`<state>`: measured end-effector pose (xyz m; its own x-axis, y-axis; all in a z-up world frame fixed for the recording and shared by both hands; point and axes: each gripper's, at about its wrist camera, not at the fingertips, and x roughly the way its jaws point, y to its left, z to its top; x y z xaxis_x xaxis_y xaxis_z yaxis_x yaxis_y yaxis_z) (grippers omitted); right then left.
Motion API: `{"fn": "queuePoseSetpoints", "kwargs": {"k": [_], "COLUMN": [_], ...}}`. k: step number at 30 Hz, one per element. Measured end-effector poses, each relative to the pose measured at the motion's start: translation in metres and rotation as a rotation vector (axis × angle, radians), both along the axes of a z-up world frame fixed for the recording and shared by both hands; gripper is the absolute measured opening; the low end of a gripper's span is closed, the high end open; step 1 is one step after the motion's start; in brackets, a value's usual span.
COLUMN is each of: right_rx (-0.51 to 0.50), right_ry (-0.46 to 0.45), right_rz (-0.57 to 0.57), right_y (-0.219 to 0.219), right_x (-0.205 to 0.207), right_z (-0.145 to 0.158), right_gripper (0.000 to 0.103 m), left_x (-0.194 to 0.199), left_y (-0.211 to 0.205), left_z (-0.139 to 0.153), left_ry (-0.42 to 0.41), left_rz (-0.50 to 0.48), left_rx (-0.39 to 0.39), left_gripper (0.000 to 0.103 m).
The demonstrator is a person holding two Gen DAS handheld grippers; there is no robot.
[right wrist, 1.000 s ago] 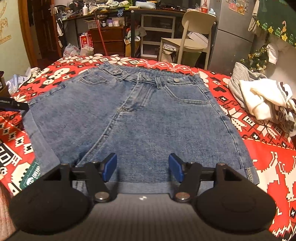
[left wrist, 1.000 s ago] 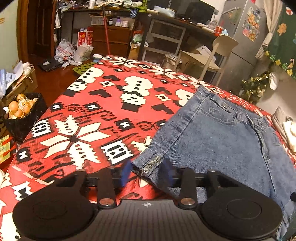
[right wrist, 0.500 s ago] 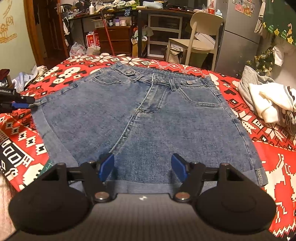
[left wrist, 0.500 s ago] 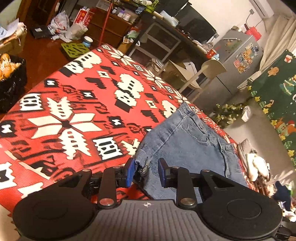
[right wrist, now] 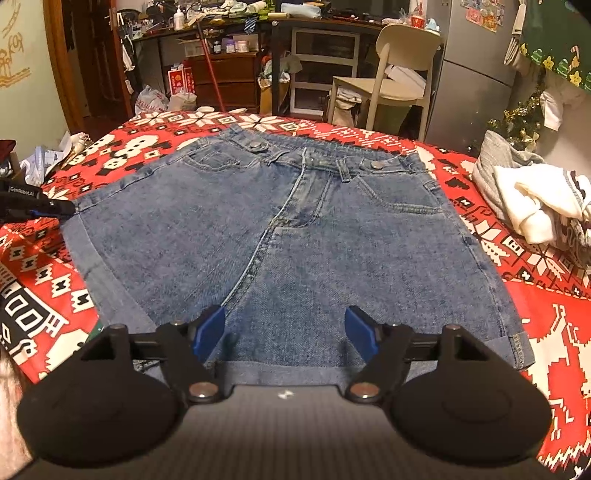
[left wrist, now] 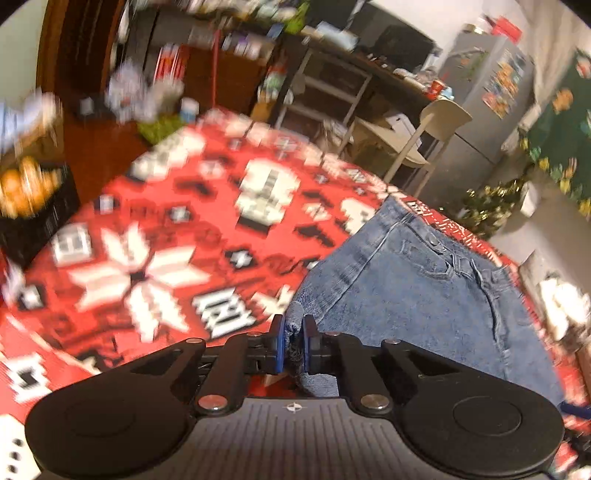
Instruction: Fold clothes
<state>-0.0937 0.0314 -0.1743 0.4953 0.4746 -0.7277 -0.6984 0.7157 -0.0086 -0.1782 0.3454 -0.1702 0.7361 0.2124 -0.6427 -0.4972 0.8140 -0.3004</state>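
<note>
Blue denim shorts (right wrist: pixel 295 236) lie flat, front side up, on a table with a red, white and black patterned cloth (left wrist: pixel 155 258). In the left wrist view my left gripper (left wrist: pixel 293 341) has its jaws closing on the cuffed hem corner of the shorts (left wrist: pixel 424 295), and its blue pads pinch the bunched denim. In the right wrist view the left gripper (right wrist: pixel 55 211) shows at the shorts' left corner. My right gripper (right wrist: pixel 286 334) stands open over the near hem at the middle, its blue pads apart above the cloth.
A heap of white and grey clothes (right wrist: pixel 532 199) lies on the table at the right. Beyond the far edge stand a beige chair (right wrist: pixel 391 74), a cluttered desk (right wrist: pixel 332 26) and a grey fridge (right wrist: pixel 476 62). A black crate of round things (left wrist: pixel 29 206) stands left of the table.
My left gripper's jaws have drawn together onto the hem corner of the shorts, and that corner now bunches up between the pads. My right gripper has stayed over the near hem, slightly wider.
</note>
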Motion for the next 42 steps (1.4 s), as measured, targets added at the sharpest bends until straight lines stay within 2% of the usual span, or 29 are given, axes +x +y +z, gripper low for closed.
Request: {"fn": "queuePoseSetpoints", "kwargs": {"k": [3, 6, 9, 14, 18, 23, 27, 32, 34, 37, 39, 42], "right_rx": [0.026, 0.061, 0.108, 0.231, 0.361, 0.485, 0.54, 0.522, 0.476, 0.428, 0.413, 0.408], "right_ry": [-0.006, -0.007, -0.008, 0.03, 0.191, 0.388, 0.536, 0.665, 0.652, 0.587, 0.529, 0.438], "right_rz": [-0.024, -0.051, -0.075, -0.102, -0.121, -0.152, -0.189, -0.217, -0.243, -0.259, -0.275, -0.308], "right_y": [-0.005, -0.013, -0.023, -0.041, -0.056, -0.064, -0.063, -0.057, -0.053, -0.051, -0.053, -0.068], "right_x": [0.004, 0.011, 0.016, 0.028, 0.05, 0.084, 0.105, 0.117, 0.116, 0.115, 0.115, 0.118], "right_z": [0.006, 0.015, 0.025, 0.044, 0.05, 0.04, 0.019, -0.011, -0.017, -0.016, -0.011, 0.007], "right_gripper": [0.075, 0.075, 0.075, 0.075, 0.075, 0.075, 0.063, 0.028, 0.009, 0.006, 0.006, 0.005], "left_x": [0.002, 0.005, 0.017, 0.048, 0.066, 0.077, 0.079, 0.079, 0.081, 0.078, 0.07, 0.057], "left_y": [-0.037, -0.071, -0.107, -0.16, -0.202, -0.236, -0.249, -0.259, -0.264, -0.267, -0.263, -0.248], "left_z": [0.031, 0.061, 0.079, 0.077, 0.065, 0.052, 0.048, 0.046, 0.044, 0.045, 0.052, 0.065], "left_ry": [-0.038, -0.107, -0.153, -0.144, -0.111, -0.063, -0.047, -0.037, -0.014, -0.013, -0.033, -0.071], "left_rz": [-0.053, -0.145, -0.253, -0.394, -0.485, -0.548, -0.579, -0.609, -0.625, -0.65, -0.65, -0.612], "left_rx": [0.138, 0.181, 0.197, 0.17, 0.178, 0.181, 0.17, 0.145, 0.141, 0.133, 0.137, 0.118], "left_gripper": [0.009, 0.008, 0.008, 0.008, 0.008, 0.008, 0.008, 0.008, 0.01, 0.015, 0.029, 0.033]}}
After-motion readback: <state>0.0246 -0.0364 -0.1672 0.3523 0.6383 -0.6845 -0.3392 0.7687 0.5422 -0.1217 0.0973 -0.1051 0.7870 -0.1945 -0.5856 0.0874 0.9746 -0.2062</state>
